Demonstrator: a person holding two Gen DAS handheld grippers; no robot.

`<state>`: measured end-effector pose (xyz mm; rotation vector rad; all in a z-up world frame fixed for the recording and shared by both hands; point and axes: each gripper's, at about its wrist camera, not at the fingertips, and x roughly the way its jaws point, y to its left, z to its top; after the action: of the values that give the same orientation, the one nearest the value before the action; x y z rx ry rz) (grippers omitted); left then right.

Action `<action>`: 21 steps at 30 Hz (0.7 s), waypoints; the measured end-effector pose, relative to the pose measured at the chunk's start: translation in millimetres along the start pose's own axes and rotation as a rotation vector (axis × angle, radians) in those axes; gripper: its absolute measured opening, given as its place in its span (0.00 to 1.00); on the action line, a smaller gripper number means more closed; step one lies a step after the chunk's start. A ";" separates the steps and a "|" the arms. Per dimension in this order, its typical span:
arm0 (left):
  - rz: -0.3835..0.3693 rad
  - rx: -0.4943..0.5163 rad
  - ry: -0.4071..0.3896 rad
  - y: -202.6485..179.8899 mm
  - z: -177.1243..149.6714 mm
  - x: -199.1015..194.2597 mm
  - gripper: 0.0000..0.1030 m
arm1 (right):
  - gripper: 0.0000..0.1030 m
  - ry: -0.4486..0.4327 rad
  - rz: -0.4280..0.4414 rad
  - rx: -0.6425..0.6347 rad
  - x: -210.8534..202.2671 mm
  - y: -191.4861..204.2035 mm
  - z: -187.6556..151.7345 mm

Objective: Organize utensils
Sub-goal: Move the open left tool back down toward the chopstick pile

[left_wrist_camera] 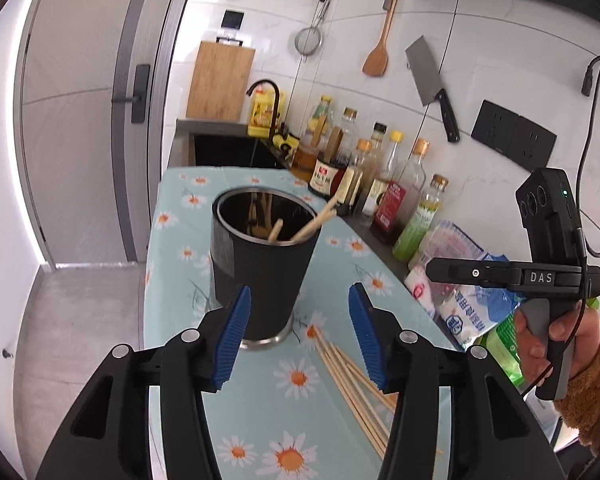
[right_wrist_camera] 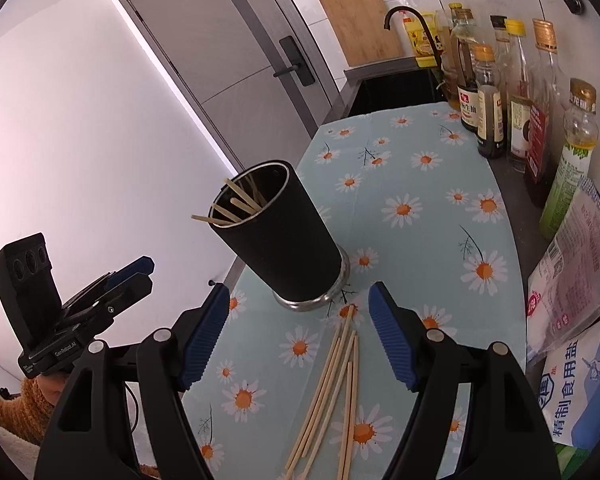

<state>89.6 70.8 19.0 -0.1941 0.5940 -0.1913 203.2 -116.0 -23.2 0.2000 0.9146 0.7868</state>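
Observation:
A black utensil cup [left_wrist_camera: 260, 268] stands upright on the daisy-print cloth [left_wrist_camera: 180, 216]; it also shows in the right wrist view [right_wrist_camera: 284, 240]. Several wooden chopsticks [left_wrist_camera: 312, 226] stand inside it, also visible in the right wrist view [right_wrist_camera: 236, 206]. Several loose chopsticks [right_wrist_camera: 332, 392] lie on the cloth in front of the cup, also seen in the left wrist view [left_wrist_camera: 356, 384]. My left gripper [left_wrist_camera: 300, 336] is open and empty, just short of the cup. My right gripper [right_wrist_camera: 300, 336] is open and empty above the loose chopsticks. The right gripper's body also shows in the left wrist view [left_wrist_camera: 512, 276], the left's in the right wrist view [right_wrist_camera: 128, 276].
Several sauce and oil bottles [right_wrist_camera: 520, 92] line the wall at the right. Salt bags [right_wrist_camera: 580, 320] lie at the right edge. A sink [right_wrist_camera: 396, 92] with a dark tap and a cutting board [left_wrist_camera: 220, 80] are behind. A cleaver [left_wrist_camera: 432, 84], spatula and strainer hang on the wall.

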 end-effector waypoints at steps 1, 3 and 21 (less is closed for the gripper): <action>0.002 -0.004 0.012 0.0 -1.5 2.0 0.50 | 0.70 0.018 -0.002 0.002 4.0 -2.3 -1.3; -0.001 -0.016 0.046 1.2 -7.9 8.0 0.53 | 0.70 0.055 -0.021 -0.001 12.6 -5.6 -5.6; -0.002 -0.068 0.274 4.0 -50.6 47.3 0.54 | 0.37 0.491 -0.091 0.011 95.0 -32.6 -33.4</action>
<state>99.7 57.2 -48.3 -0.2362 0.8734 -0.2012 228.6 -79.5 -119.3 -0.0305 1.3812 0.7589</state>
